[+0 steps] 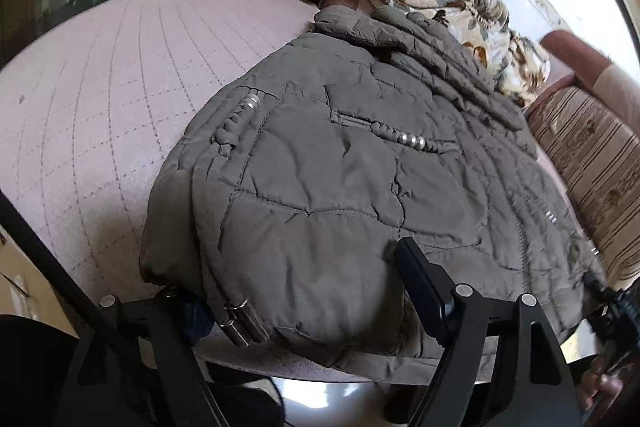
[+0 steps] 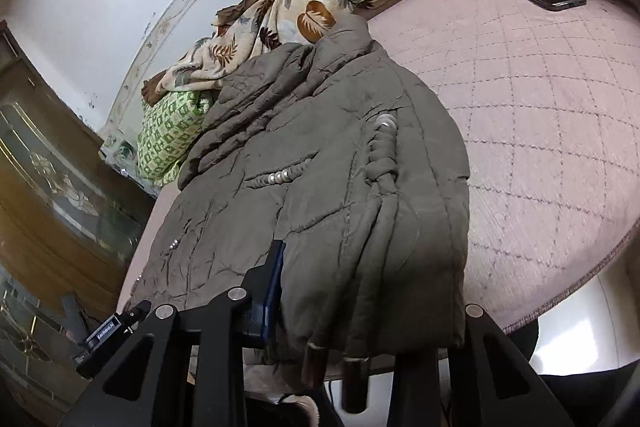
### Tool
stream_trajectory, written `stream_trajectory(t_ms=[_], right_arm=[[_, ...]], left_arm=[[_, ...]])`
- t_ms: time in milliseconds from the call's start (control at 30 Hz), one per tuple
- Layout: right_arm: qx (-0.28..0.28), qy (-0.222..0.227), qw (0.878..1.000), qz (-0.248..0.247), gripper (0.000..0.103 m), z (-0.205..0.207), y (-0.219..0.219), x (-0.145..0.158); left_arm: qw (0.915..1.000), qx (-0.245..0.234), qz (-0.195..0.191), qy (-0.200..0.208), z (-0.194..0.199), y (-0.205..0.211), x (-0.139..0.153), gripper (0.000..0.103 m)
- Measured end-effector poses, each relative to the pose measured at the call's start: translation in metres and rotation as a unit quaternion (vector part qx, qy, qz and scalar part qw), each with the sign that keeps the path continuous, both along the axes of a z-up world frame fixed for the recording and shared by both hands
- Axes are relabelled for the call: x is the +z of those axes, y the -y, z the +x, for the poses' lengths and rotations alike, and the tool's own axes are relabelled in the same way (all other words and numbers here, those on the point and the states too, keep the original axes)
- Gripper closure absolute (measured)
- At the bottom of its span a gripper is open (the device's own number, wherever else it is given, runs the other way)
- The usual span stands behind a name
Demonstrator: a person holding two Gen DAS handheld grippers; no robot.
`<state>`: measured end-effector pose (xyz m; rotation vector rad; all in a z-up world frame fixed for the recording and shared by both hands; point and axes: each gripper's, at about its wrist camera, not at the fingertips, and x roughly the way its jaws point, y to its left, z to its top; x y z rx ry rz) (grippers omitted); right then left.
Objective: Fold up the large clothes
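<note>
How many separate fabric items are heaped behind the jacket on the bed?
2: a green checked bundle by the cabinet side, and a leaf-print blanket along the wall behind the collar. More may be hidden beneath them.

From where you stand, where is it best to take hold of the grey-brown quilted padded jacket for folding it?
Probably at the hem of the grey-brown quilted padded jacket, coming from the near edge of the pink quilted bed cover. The hem overhangs that edge, so fingers can slide above and below it. The left gripper and right gripper straddle it there.
</note>
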<state>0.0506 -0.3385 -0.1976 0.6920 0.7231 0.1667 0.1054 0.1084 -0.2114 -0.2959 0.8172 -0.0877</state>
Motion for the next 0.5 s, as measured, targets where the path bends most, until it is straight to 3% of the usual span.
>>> stream_trajectory(t_ms=[67,100,167,333,500], right_arm=[[0.002,-0.018,1.000,0.008,0.066,0.004,0.000,-0.009],[0.006,-0.047,0.999,0.013,0.066,0.010,0.001,-0.020],[-0.001,-0.048,0.998,0.032,0.065,0.012,0.004,-0.026],[0.000,-0.043,0.999,0.029,0.065,0.012,0.004,-0.027],[-0.003,-0.037,0.999,0.029,0.064,0.013,-0.001,-0.028]], left_arm=[[0.9998,-0.009,0.018,-0.001,0.003,0.009,-0.002,0.011],[0.9996,-0.010,0.027,-0.002,0.004,0.012,-0.003,0.009],[0.9991,-0.010,0.041,-0.001,0.006,0.017,-0.004,0.005],[0.9991,-0.008,0.041,0.005,0.007,0.016,-0.004,0.005],[0.9974,0.006,0.070,0.018,0.004,0.020,-0.003,0.005]])
